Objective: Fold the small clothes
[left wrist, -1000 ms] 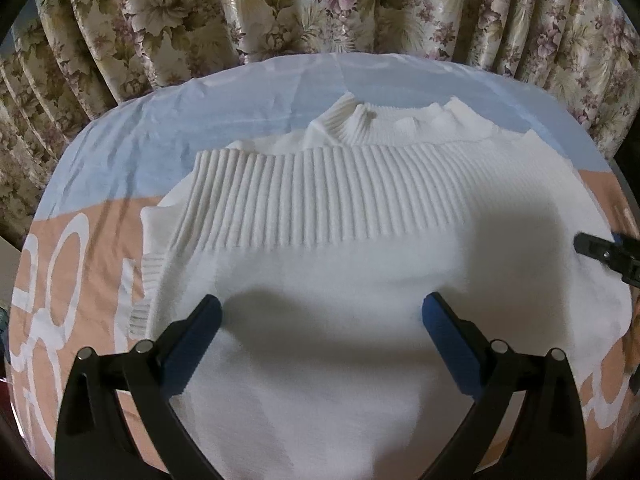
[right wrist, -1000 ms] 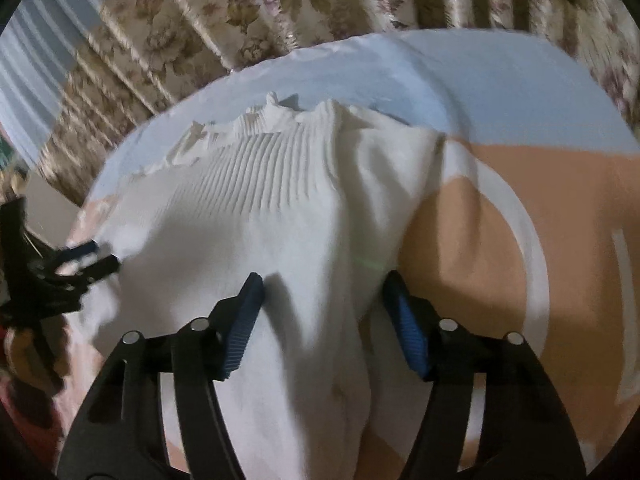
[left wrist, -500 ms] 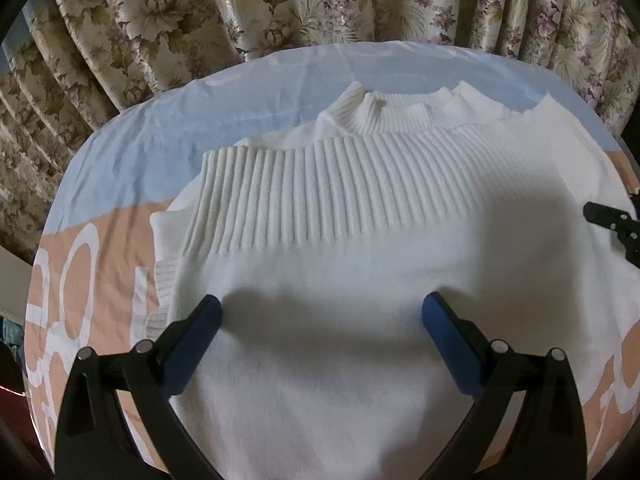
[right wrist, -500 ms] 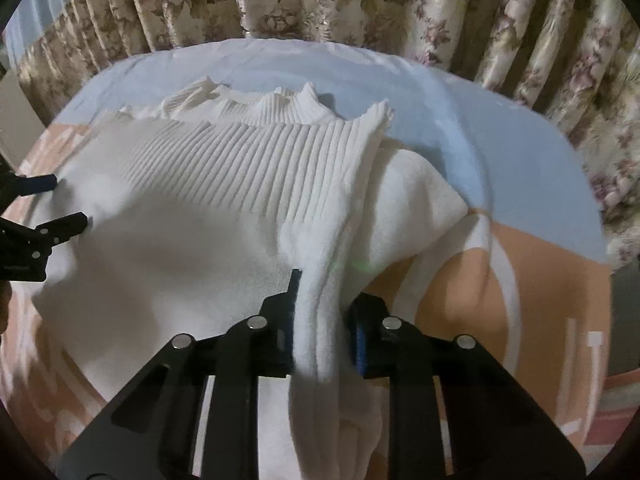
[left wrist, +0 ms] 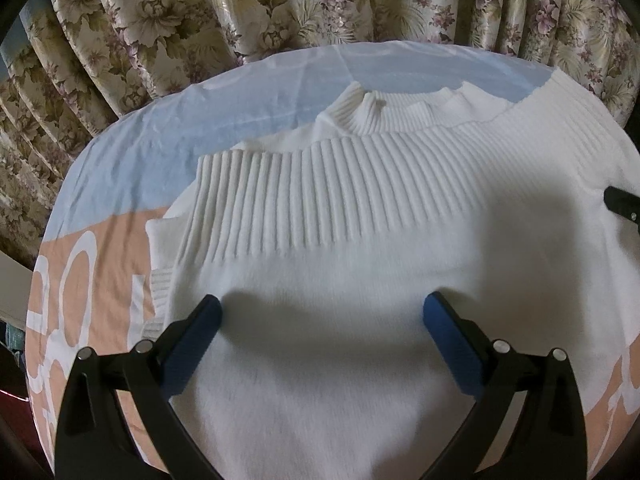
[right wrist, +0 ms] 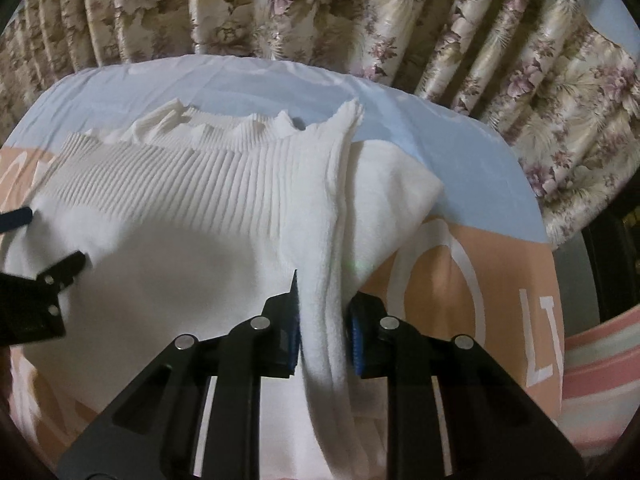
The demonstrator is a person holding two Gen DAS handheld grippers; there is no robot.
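While left tool (left wrist: 322, 320) stays spread, right tool (right wrist: 324, 320), clamped on sweater (right wrist: 324, 264) fold, has lifted it.

Dim, warm indoor light falls from above. Soft dark shadows pool on the white sweater (left wrist: 360, 360) under each camera. Fisheye bends the edges, black vignette in the corners; the focus is slightly soft.

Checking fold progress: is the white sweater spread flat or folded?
Partly folded. The white sweater has its ribbed hem band lying up near the collar; the right hand-held gripper pinches its side edge.
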